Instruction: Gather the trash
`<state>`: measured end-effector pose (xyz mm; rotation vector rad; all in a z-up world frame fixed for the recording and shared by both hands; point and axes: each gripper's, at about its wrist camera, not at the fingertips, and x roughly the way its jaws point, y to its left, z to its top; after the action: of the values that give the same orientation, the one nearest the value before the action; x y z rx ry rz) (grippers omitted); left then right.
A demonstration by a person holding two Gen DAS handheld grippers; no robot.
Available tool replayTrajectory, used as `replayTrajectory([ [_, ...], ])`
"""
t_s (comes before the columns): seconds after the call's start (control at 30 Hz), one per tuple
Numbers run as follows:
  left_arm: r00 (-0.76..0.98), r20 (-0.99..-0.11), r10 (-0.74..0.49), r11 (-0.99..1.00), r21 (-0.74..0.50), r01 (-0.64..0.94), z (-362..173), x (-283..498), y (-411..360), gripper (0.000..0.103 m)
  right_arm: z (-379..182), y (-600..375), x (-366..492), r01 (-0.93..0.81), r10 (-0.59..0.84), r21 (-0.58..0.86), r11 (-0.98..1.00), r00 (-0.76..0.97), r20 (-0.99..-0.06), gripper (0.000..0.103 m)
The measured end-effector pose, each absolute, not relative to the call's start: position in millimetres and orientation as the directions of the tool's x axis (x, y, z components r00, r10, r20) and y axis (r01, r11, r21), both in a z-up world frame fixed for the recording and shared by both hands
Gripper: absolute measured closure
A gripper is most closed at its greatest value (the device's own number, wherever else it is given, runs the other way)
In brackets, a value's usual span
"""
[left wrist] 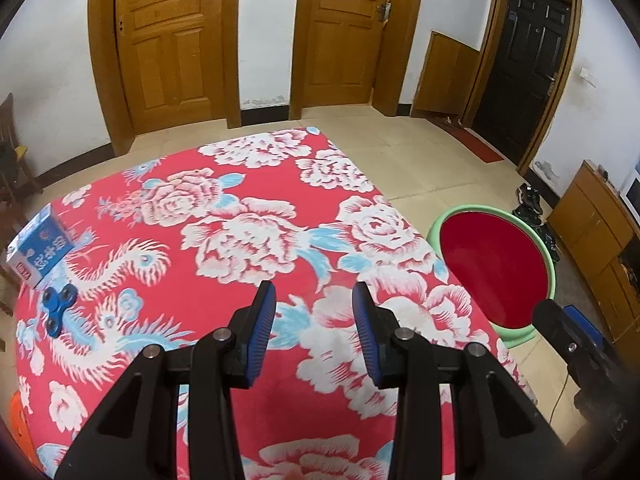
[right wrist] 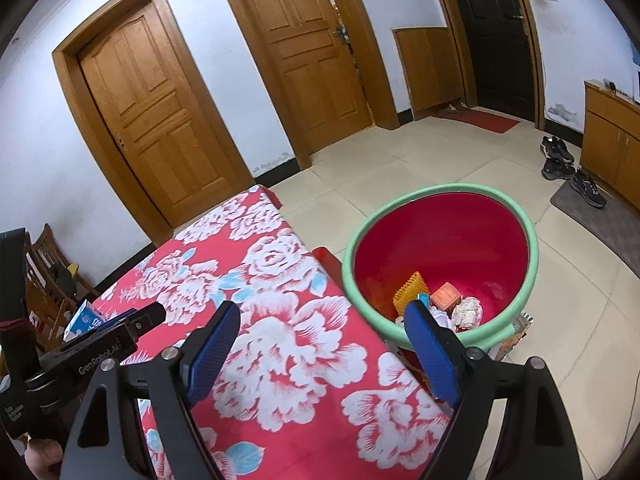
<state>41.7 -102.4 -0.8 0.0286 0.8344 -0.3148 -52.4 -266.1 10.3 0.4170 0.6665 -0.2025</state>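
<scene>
Trash (right wrist: 466,310), crumpled paper and small boxes, lies inside red basin (right wrist: 440,236).

red floral table (left wrist: 248,248) carries a blue carton (left wrist: 38,246) and blue spinner (left wrist: 56,308)

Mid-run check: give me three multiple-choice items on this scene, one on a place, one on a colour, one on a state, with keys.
1. Where is the fidget spinner?
A. in the basin
B. on the floral cloth beside the blue box
C. on the floor

2. What colour is the basin's rim?
A. green
B. yellow
C. black

3. The right gripper is:
A. shut on paper
B. shut on the box
C. open, nothing between its pads

Key: 1 B, it lies on the cloth near the blue box; 2 A, green rim around red inside; 3 C, the pads stand wide apart.
</scene>
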Motion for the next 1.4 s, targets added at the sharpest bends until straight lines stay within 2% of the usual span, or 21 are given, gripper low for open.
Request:
replayTrajectory([
  [0.6, 0.661, -0.72, -0.212, 0.972, -0.083, 0.221, 5.9, 30.2, -80.4, 0.063, 20.3, -249.6, -59.8, 0.278, -0.036, 0.3, 0.913, 0.785, -0.618, 0.017],
  [1.4, 0.666, -0.717, -0.205, 0.973, -0.078, 0.215, 7.8, 29.6, -78.8, 0.064, 19.8, -249.7, -60.0, 0.278, -0.035, 0.3, 0.913, 0.785, -0.619, 0.017],
])
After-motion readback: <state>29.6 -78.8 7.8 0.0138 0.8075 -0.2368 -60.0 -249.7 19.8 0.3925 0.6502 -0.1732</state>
